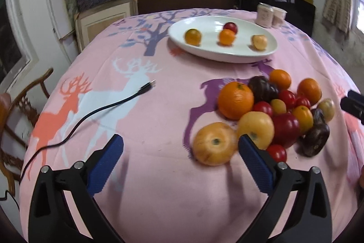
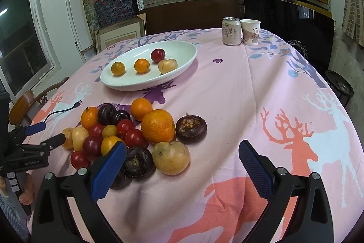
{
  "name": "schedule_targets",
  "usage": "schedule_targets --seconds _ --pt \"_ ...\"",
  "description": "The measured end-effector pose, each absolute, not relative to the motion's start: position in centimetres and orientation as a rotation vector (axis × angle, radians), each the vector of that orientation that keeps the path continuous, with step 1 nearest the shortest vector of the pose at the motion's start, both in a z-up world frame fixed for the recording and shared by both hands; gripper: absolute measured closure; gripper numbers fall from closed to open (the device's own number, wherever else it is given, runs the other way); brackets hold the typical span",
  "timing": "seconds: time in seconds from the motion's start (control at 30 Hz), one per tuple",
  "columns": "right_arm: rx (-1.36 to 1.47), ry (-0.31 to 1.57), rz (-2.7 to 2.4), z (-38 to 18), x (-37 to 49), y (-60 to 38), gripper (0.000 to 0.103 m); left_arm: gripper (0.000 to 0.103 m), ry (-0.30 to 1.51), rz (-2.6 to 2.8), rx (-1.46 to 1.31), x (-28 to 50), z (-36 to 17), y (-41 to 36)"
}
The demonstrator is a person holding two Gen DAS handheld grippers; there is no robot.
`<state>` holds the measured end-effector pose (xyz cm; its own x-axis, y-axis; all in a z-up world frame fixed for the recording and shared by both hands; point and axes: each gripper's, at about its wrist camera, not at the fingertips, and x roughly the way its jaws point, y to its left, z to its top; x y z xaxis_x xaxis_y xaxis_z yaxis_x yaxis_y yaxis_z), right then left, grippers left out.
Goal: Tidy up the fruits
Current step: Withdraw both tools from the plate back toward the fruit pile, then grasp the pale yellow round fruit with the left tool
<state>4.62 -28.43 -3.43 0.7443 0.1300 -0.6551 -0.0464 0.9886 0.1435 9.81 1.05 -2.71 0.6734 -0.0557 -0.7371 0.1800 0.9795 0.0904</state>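
One white plate (image 2: 182, 65) holds four fruits (image 2: 141, 65). One can (image 2: 231, 31) and one paper cup (image 2: 250, 32) stand nearby. One black cable (image 1: 91, 115) lies loose.

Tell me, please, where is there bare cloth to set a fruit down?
Free: cloth right of the fruit pile, toward the can; also between the cable and the plate. Crowded: the pile itself.

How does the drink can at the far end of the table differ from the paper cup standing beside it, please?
The can is silvery with a closed, narrowed top, while the paper cup is white with an open mouth. The can's sides run straight, whereas the cup tapers towards its base. Both stand upright, side by side on the pink tablecloth, are of similar height and carry printed characters.
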Motion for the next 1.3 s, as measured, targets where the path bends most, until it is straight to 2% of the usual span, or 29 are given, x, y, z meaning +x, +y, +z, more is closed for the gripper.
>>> schedule_targets --seconds 0.1,0.17,0.3,0.37,0.57,0.8,0.9,0.97,1.07,1.3 --pt "0.123 0.729 0.098 -3.5 4.7 -28.5 0.003 0.007 0.862 -0.140 0.197 10.2 -3.6 0.2" --pt "0.120 0.728 0.097 -3.4 4.7 -28.5 0.003 0.016 0.869 -0.148 0.195 10.4 -3.8 0.1" --pt "0.117 0.731 0.096 -3.6 4.7 -28.4 0.003 0.018 0.880 -0.162 0.155 10.8 -3.8 0.6" --pt "0.117 0.731 0.093 -3.7 4.7 -28.4 0.003 0.026 0.884 -0.183 0.145 10.7 -3.7 0.6" --pt "0.120 0.736 0.087 -3.8 4.8 -28.4 0.003 0.036 0.893 -0.227 0.121 10.7 -3.7 0.5" --pt "0.124 0.736 0.085 -3.9 4.8 -28.4 0.003 0.034 0.893 -0.229 0.077 10.9 -3.6 1.3" --pt "0.136 0.741 0.084 -3.9 4.8 -28.7 0.003 0.030 0.813 -0.138 0.113 10.1 -2.7 1.5" --pt "0.138 0.742 0.085 -4.0 4.9 -28.7 0.003 0.026 0.827 -0.142 0.113 10.2 -2.9 1.3" --pt "0.130 0.744 0.089 -4.0 4.9 -28.5 0.003 0.027 0.888 -0.182 0.153 10.9 -3.9 0.2" --pt "0.110 0.741 0.083 -3.9 4.7 -28.1 0.003 0.028 0.895 -0.183 0.154 11.8 -4.1 0.0"
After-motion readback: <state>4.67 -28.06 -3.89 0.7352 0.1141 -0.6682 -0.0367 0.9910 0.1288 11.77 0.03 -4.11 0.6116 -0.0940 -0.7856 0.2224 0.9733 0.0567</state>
